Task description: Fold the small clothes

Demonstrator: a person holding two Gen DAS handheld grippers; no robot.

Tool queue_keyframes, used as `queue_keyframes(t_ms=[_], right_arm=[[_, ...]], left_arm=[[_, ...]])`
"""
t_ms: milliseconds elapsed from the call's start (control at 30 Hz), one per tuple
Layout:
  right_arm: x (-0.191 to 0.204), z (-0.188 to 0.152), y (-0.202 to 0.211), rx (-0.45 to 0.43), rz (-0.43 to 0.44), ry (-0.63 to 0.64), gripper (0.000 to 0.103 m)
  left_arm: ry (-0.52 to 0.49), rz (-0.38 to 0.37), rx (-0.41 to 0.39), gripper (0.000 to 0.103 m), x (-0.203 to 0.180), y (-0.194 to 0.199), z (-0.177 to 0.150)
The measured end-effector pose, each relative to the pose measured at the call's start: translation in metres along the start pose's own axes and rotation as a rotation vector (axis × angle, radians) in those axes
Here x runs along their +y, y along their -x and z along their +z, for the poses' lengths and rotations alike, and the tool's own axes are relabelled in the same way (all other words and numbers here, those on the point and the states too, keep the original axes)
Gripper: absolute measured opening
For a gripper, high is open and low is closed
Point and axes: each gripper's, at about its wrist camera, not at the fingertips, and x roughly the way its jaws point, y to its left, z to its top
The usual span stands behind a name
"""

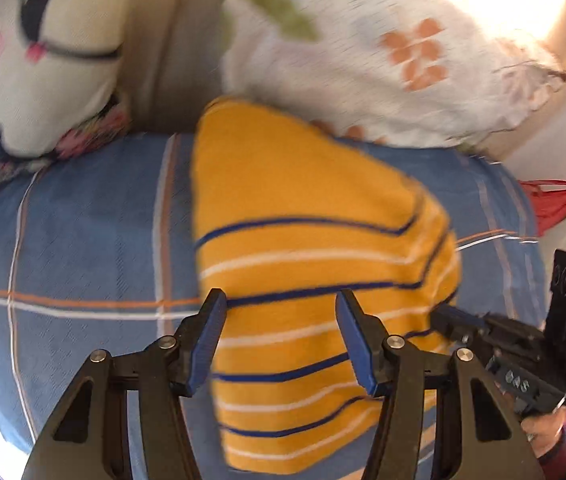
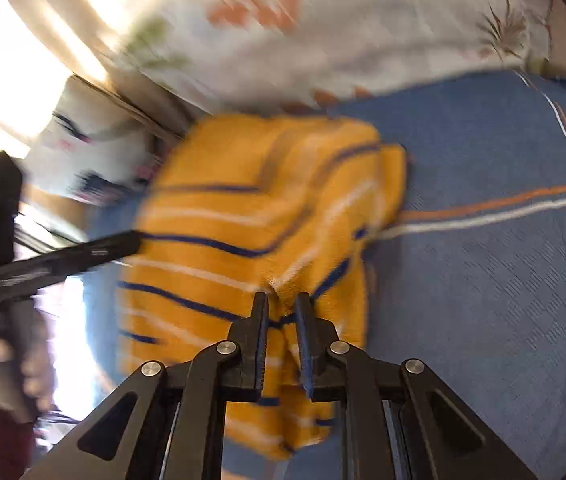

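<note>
A small orange garment (image 1: 307, 240) with blue and white stripes lies folded on the blue checked bedsheet (image 1: 91, 240). My left gripper (image 1: 281, 304) is open and empty, hovering over the garment's near part. My right gripper (image 2: 283, 304) is shut on a bunched edge of the orange garment (image 2: 243, 216). In the left wrist view the right gripper (image 1: 449, 316) shows at the garment's right edge. In the right wrist view the left gripper (image 2: 129, 242) shows at the garment's left edge, blurred.
A white floral pillow (image 1: 383, 52) lies behind the garment. A cream cushion with dark and pink print (image 1: 43, 60) sits at the back left. Red fabric (image 1: 551, 204) hangs past the bed's right edge. The bedsheet (image 2: 503, 280) extends to the right.
</note>
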Motion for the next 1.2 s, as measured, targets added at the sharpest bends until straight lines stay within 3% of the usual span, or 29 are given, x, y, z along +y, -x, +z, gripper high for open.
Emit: queue_keyframes(t_ms=[100, 167, 233, 400, 500, 567, 667, 767, 800, 900, 1000, 1067, 1100, 1200], right_arm=[[0.005, 0.008, 0.015, -0.039, -0.016, -0.007, 0.015], [0.023, 0.02, 0.033, -0.102, -0.048, 0.067, 0.018], [0.041, 0.041, 0.035, -0.11, -0.049, 0.129, 0.031], [0.082, 0.094, -0.008, -0.059, -0.016, 0.221, 0.032], [0.101, 0.113, -0.058, 0.044, 0.008, 0.228, 0.032], [0.101, 0.117, -0.085, 0.087, -0.114, 0.248, 0.032], [0.088, 0.107, -0.088, 0.052, -0.294, 0.304, 0.027], [0.062, 0.1, -0.069, 0.025, -0.374, 0.231, 0.027], [0.051, 0.098, -0.065, 0.022, -0.395, 0.202, 0.034], [0.026, 0.099, -0.056, 0.03, -0.312, 0.085, 0.035], [0.049, 0.101, -0.059, 0.033, -0.427, 0.197, 0.038], [0.071, 0.098, -0.049, -0.011, -0.487, 0.243, 0.038], [0.084, 0.092, -0.039, -0.045, -0.472, 0.26, 0.039], [0.113, 0.068, -0.019, -0.064, -0.296, 0.279, 0.039]], left_arm=[[0.081, -0.078, 0.039, 0.062, 0.024, -0.015, -0.015], [0.12, -0.123, 0.022, 0.065, 0.03, -0.02, -0.023], [0.159, -0.167, 0.018, 0.065, 0.035, -0.025, -0.029], [0.215, -0.218, 0.001, 0.071, 0.035, -0.037, -0.044], [0.189, -0.193, -0.021, 0.071, 0.027, -0.038, -0.048], [0.184, -0.187, -0.023, 0.071, 0.026, -0.036, -0.05], [0.183, -0.213, -0.005, 0.071, 0.028, -0.029, -0.05], [0.153, -0.231, -0.027, 0.071, 0.028, -0.012, -0.056], [0.139, -0.227, -0.04, 0.071, 0.028, -0.005, -0.058], [0.127, -0.224, -0.064, 0.071, 0.031, 0.004, -0.058], [0.142, -0.228, -0.064, 0.071, 0.036, 0.008, -0.06], [0.156, -0.234, -0.062, 0.071, 0.043, 0.011, -0.063], [0.164, -0.237, -0.062, 0.071, 0.05, 0.015, -0.065], [0.186, -0.225, -0.053, 0.071, 0.063, 0.018, -0.069]])
